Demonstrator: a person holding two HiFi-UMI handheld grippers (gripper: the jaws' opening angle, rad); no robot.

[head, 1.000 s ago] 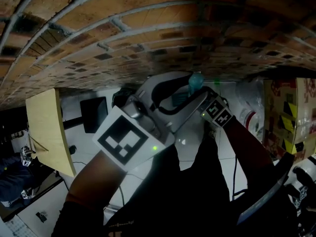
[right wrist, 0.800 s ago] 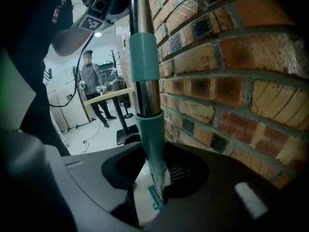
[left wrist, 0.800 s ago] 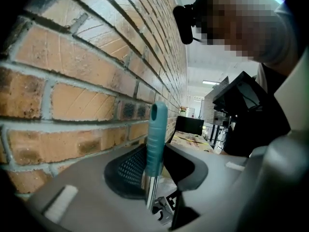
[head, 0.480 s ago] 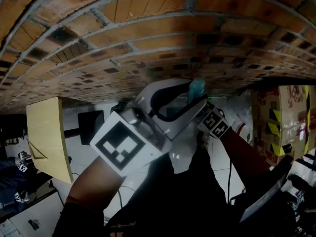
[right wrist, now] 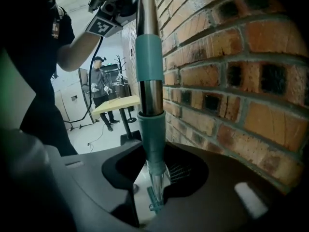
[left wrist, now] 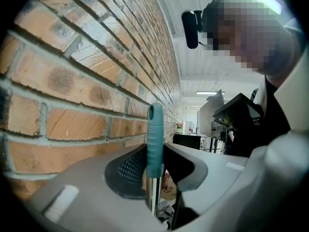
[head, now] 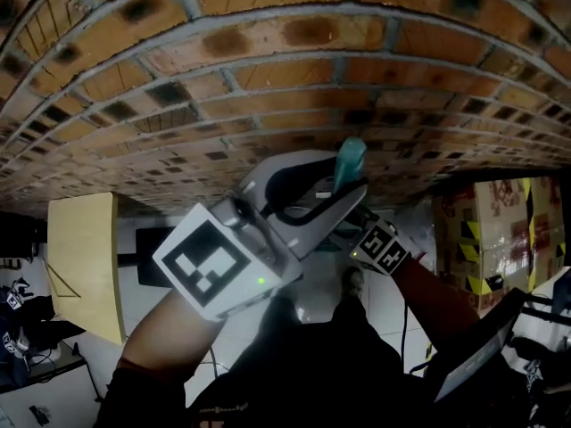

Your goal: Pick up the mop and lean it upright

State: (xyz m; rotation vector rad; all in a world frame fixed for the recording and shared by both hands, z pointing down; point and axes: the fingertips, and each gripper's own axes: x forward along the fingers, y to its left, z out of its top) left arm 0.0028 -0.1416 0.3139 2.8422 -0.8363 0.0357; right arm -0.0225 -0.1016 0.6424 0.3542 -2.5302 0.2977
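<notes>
**Spotter:** Where is the mop, and what have you got hold of?

**Me:** The mop (right wrist: 147, 57) is in both sets of jaws. My left gripper (left wrist: 154, 170) is clamped on the teal grip (left wrist: 155, 134) at the very top of the handle, in the lower middle of its view. My right gripper (right wrist: 153, 175) is closed round a teal collar (right wrist: 150, 139) further down, under the steel pole (right wrist: 146, 8). The handle stands close to upright, just beside the brick wall (left wrist: 72, 76), which fills the left of the left gripper view and the right of the other.

**Spotter:** Touching the bricks?

**Me:** I cannot tell; the gap looks narrow. No view shows the mop head, so I cannot say whether it is on the floor.

**Spotter:** Then how would you finish it well?

**Me:** As I judge it, the foot has to be settled first and set a little out from the wall. Then I'd tip the top gently toward the bricks with the left jaws, while the right ones only steady the pole. I'd want the grip resting on the wall before anything lets go. The lower jaws should release first, then the upper, slowly, because a smooth pole on brick may slide sideways. A slight lean is better than dead vertical.
</notes>
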